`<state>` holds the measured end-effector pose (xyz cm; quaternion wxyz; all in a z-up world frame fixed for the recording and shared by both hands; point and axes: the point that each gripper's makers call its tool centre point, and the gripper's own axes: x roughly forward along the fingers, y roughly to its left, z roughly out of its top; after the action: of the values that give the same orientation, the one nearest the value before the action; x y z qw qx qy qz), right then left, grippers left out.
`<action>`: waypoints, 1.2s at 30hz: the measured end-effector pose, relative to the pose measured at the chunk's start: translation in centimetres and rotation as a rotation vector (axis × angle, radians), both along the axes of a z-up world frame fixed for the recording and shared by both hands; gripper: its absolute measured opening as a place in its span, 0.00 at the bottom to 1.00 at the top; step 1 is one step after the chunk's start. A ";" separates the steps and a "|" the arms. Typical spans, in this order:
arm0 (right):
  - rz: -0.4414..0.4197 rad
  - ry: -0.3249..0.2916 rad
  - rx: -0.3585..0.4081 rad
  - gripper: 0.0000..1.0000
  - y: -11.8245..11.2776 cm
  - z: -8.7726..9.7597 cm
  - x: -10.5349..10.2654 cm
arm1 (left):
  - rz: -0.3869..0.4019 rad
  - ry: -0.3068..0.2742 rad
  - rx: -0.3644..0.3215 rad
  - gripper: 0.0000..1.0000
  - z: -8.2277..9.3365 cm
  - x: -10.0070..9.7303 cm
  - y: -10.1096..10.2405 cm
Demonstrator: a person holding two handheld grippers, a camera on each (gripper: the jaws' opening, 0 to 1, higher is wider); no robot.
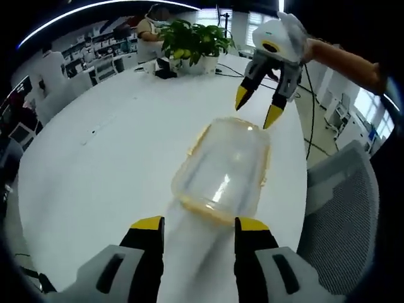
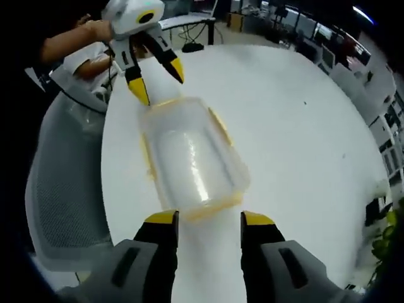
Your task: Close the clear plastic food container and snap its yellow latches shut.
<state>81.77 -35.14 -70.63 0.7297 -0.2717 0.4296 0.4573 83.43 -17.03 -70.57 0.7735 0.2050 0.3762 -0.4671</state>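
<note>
Clear plastic container (image 1: 222,172) with yellow latches (image 1: 199,140) lies on the white bench (image 1: 95,164), lid on, between the two grippers. Left gripper (image 1: 199,228) sits at 6 o'clock of its view, jaws apart, just short of the container's near end. Right gripper (image 1: 259,106) hangs at 1 o'clock there, tilted down, jaws spread above the far end, a bare forearm (image 1: 344,60) behind it. A potted plant (image 1: 196,41) stands at 12.
</note>
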 end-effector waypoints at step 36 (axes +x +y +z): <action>-0.370 0.082 0.251 0.34 1.4 -1.1 -0.3 | 0.252 0.136 -0.187 0.35 -1.3 -1.5 -2.5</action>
<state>81.45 -33.72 -71.77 0.8112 -0.0763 0.4412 0.3762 81.92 -19.49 -71.88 0.8145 0.0511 0.4052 -0.4120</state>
